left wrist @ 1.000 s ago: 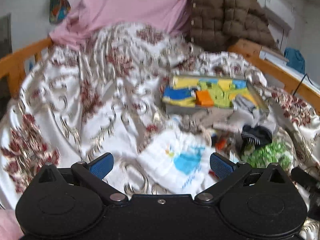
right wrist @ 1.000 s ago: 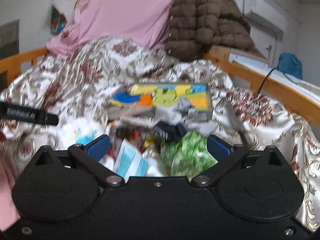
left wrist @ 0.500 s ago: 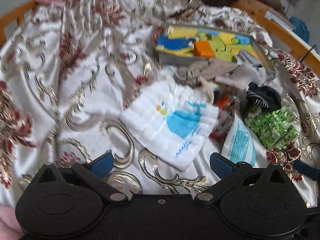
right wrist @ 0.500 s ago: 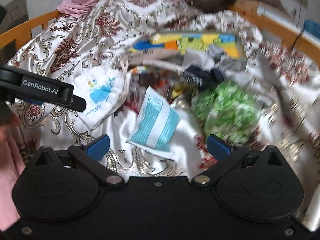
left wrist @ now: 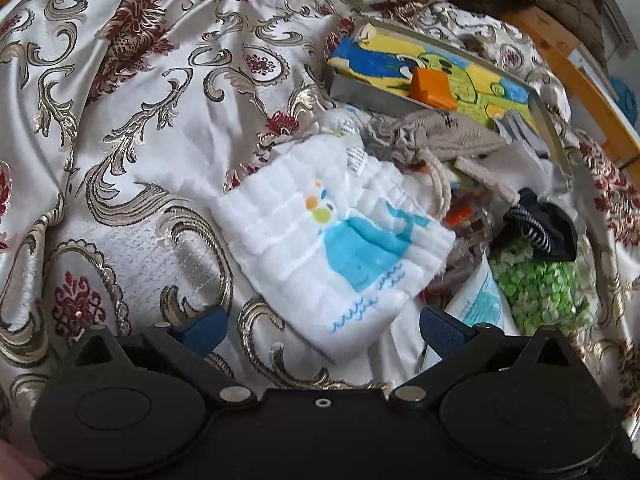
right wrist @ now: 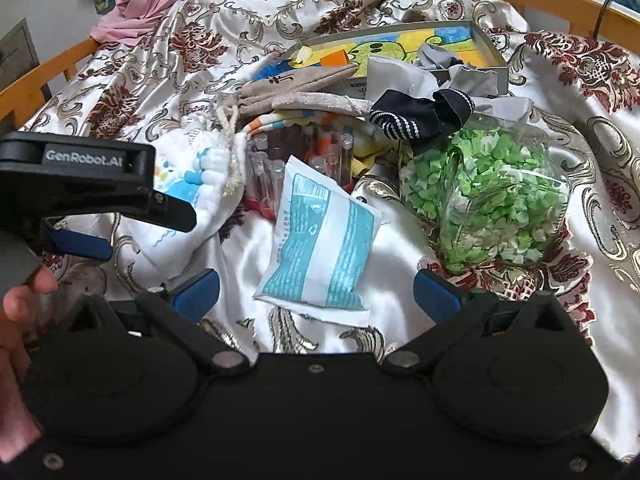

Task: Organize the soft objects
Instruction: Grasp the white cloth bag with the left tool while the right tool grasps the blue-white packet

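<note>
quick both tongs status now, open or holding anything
Left tongs: open, holding nothing, over the white cloth.
Right tongs: open, holding nothing, over the blue packet.

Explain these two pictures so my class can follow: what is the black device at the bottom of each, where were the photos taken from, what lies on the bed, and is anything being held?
There is no robot here. A person holds a two-finger gripper in each hand, and a wide-angle camera on each looks forward along the fingers. One picture comes from the left gripper, the other from the right gripper. Both stand open and hold nothing. On the patterned bedspread lie a white cloth with a blue whale print, a white and teal packet, a clear bag of green bits, a dark sock and a colourful picture tray. The right camera also sees the left gripper from the side.
</note>
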The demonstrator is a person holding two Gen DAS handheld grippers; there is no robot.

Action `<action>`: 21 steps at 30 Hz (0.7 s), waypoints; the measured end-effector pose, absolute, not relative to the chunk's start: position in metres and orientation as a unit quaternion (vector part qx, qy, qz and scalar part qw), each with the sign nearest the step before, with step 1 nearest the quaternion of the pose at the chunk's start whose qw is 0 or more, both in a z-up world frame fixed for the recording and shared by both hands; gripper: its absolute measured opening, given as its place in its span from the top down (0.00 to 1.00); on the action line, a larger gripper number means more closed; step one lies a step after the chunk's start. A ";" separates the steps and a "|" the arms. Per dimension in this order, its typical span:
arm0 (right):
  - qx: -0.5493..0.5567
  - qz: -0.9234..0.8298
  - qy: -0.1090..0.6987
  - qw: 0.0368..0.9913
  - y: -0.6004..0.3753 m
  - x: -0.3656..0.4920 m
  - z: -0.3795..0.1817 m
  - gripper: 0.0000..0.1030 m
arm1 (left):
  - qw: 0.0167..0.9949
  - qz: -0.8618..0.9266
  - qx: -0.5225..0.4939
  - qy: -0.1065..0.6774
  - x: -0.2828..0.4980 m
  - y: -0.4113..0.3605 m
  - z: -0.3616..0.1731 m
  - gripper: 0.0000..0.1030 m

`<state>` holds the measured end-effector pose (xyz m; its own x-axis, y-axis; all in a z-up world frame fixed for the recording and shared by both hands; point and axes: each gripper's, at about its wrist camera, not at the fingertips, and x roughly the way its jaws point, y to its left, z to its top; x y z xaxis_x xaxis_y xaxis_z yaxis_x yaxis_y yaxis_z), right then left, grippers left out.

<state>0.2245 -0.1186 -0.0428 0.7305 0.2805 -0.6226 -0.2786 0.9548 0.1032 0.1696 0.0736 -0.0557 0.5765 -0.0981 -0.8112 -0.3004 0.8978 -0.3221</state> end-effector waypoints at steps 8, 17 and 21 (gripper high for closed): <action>0.029 0.143 0.344 0.927 -0.117 0.241 -0.053 0.01 | 0.857 0.061 -0.265 0.437 0.166 0.083 -0.057 0.19; 0.036 0.152 0.346 0.925 -0.112 0.247 -0.060 0.03 | 0.855 0.058 -0.272 0.438 0.170 0.083 -0.062 0.54; 0.037 0.159 0.347 0.924 -0.108 0.248 -0.061 0.08 | 0.854 0.056 -0.277 0.438 0.170 0.084 -0.063 0.63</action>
<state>0.2482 -0.1082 -0.0605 0.7088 0.3187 -0.6293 -0.2670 0.9470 0.1789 0.1699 0.0836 -0.0632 0.6108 -0.1469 -0.7780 -0.3377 0.8404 -0.4239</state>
